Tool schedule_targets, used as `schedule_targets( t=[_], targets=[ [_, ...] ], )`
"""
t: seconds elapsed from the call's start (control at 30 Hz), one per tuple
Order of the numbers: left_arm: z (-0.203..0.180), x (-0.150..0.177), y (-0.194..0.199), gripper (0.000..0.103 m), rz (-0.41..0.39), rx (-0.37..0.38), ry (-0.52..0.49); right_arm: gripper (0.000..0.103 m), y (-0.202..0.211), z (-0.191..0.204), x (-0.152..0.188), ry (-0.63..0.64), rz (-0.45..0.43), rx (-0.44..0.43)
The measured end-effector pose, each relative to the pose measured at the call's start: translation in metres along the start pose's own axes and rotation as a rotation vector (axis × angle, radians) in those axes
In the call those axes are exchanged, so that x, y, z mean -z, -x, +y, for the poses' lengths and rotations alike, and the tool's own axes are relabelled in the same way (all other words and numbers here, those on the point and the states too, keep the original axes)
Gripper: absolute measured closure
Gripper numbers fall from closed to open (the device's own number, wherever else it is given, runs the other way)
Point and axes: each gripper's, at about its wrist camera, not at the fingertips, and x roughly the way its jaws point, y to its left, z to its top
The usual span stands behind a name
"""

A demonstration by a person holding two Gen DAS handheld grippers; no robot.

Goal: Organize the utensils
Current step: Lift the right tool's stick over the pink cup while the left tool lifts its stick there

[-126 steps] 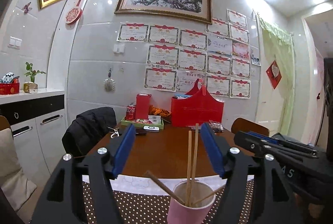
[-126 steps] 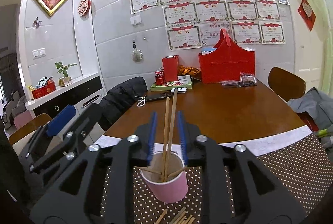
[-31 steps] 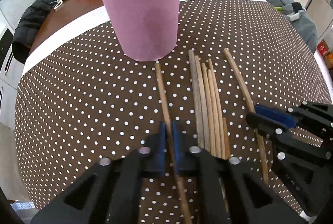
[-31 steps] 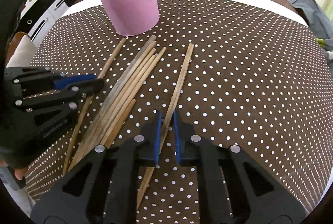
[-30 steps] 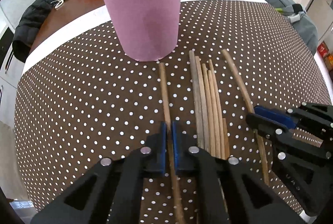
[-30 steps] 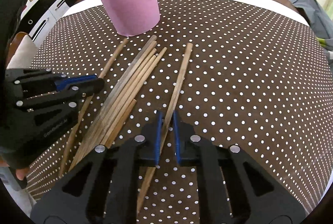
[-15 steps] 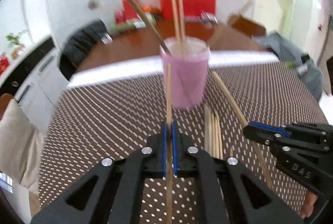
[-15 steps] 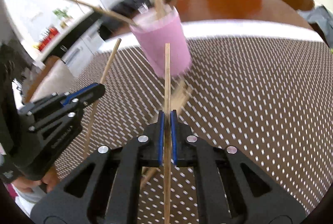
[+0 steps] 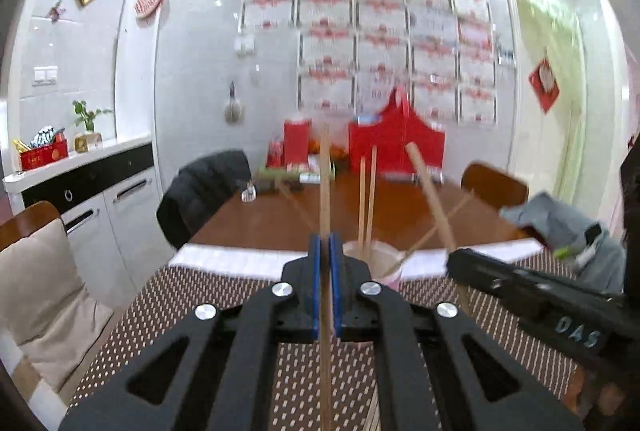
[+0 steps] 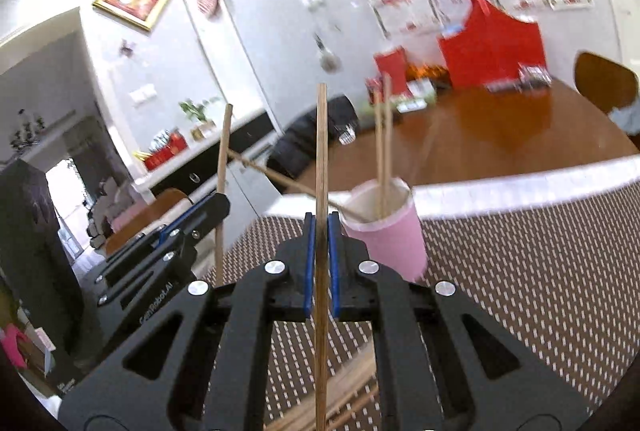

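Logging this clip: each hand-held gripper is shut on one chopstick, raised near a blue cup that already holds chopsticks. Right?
Wrong on one point: the cup is pink, as the right wrist view shows. Otherwise right: the left hand-held gripper and right hand-held gripper each clamp one chopstick.

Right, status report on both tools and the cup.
Left tool shut on chopstick. Right tool likewise. Pink cup ahead, four sticks inside. Nothing blocking.
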Motion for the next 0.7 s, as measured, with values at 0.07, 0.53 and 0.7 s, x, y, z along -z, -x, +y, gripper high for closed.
schedule_targets(
  t=[0.07,0.53,0.7],
  targets=[
    [0.000,-0.009,0.001,0.098,-0.060,0.013,0.038,0.097,-0.002,0.003,-0.006,0.019,-0.040,-0.020],
    [-0.027,-0.032,-0.039,0.098,-0.354,0.041,0.120,0.096,-0.037,-0.018,-0.044,0.042,-0.340,-0.037],
    [-0.032,-0.031,-0.060,0.098,-0.386,0.070,0.126,0.096,-0.054,-0.035,-0.049,0.033,-0.389,-0.031]
  ],
)
